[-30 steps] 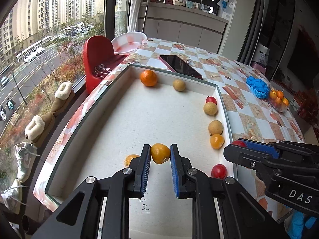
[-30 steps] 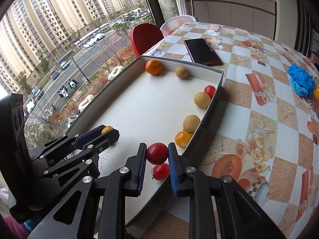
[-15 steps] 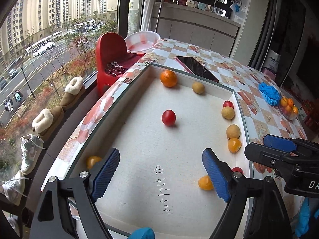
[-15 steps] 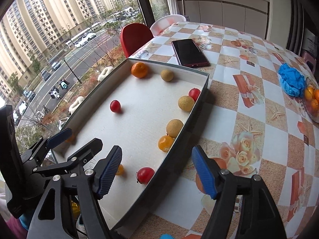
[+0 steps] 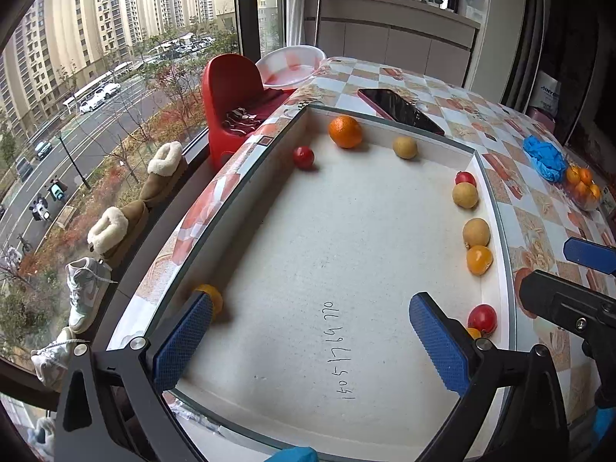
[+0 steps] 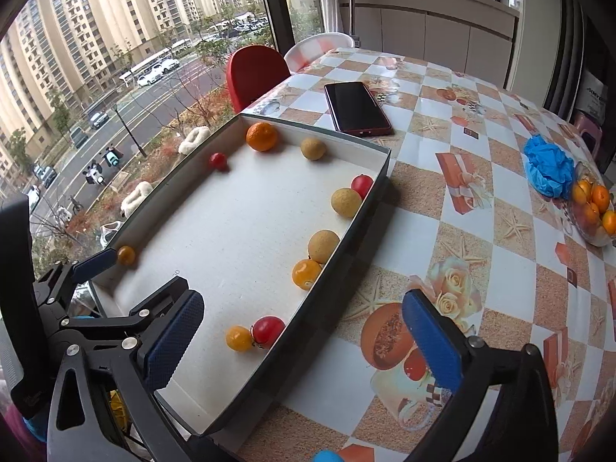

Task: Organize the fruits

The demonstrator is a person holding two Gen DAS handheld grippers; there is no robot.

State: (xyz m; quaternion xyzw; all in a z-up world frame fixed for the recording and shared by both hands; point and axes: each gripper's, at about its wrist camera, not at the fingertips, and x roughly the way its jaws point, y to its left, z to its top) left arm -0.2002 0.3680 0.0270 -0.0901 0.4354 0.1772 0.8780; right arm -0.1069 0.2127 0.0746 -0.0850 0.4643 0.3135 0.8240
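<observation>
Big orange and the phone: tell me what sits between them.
Only the tray's far wall separates the big orange from the phone, clearest in the right wrist view.

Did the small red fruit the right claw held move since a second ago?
Yes. The small red fruit rolled away across the tray, stopping near the big orange.

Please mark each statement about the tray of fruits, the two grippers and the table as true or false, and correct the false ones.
1. The left gripper holds an orange fruit. False: its jaws are opening, nothing between them.
2. The big orange lies near the tray's far wall. True.
3. The phone lies inside the tray. False: it is on the table, beyond the tray.
4. The right gripper is shut on a red fruit. False: its jaws are opening and empty.
5. A blue glove lies beside a bowl of oranges. True.
</observation>
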